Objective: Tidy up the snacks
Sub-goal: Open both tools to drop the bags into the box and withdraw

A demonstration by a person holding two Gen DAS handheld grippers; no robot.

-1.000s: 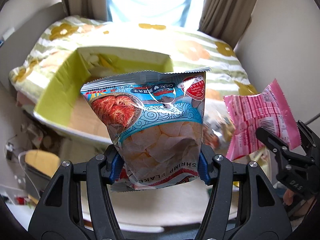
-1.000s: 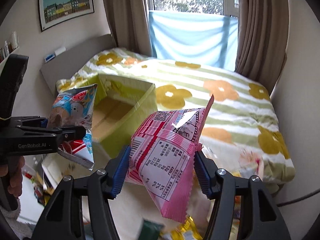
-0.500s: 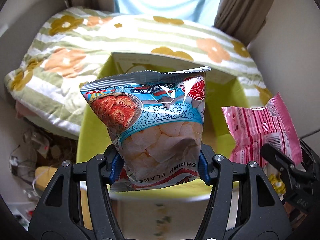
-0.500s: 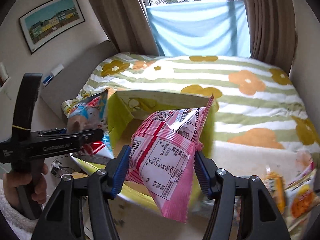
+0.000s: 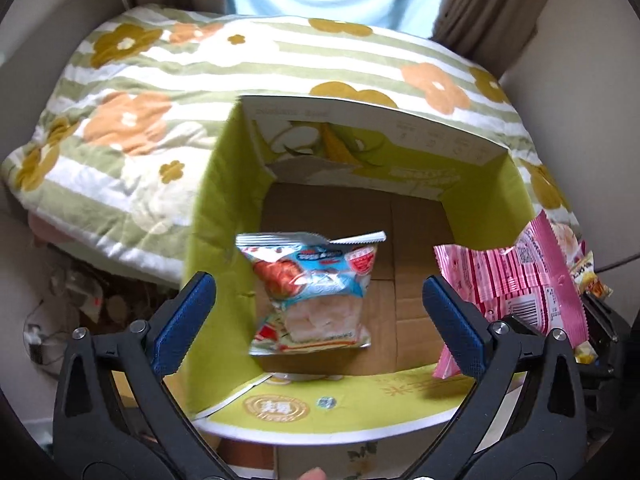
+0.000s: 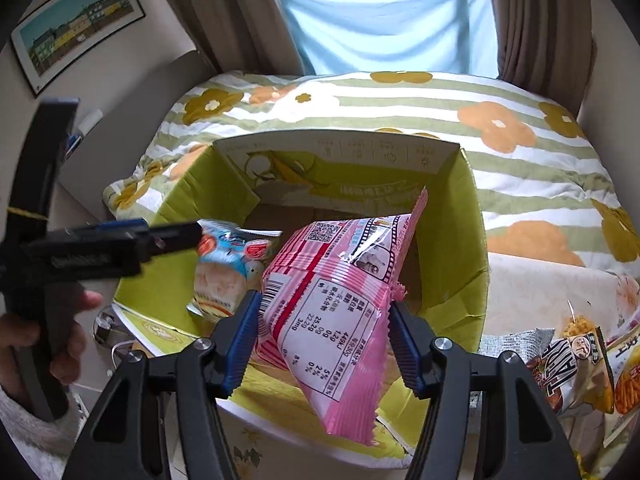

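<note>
A green cardboard box [image 5: 224, 200] with a brown floor stands open below both grippers; it also shows in the right wrist view [image 6: 460, 240]. My left gripper [image 5: 320, 304] is open above the box. The blue shrimp-flake bag [image 5: 312, 296] is free of its pads and inside the box mouth; it also shows in the right wrist view [image 6: 228, 268]. My right gripper [image 6: 324, 340] is shut on a pink snack bag [image 6: 340, 296], held over the box's near right side. The pink bag also shows in the left wrist view [image 5: 520, 288].
A bed with a green-striped flowered quilt [image 6: 440, 100] lies behind the box. Several more snack bags [image 6: 580, 364] lie to the right of the box. Cluttered floor [image 5: 80, 300] lies to the left. Curtains and a window stand at the back.
My left gripper opened and let go of the blue shrimp-flake bag, which dropped into the box. Both grippers moved over the box. The right one kept hold of the pink bag.
</note>
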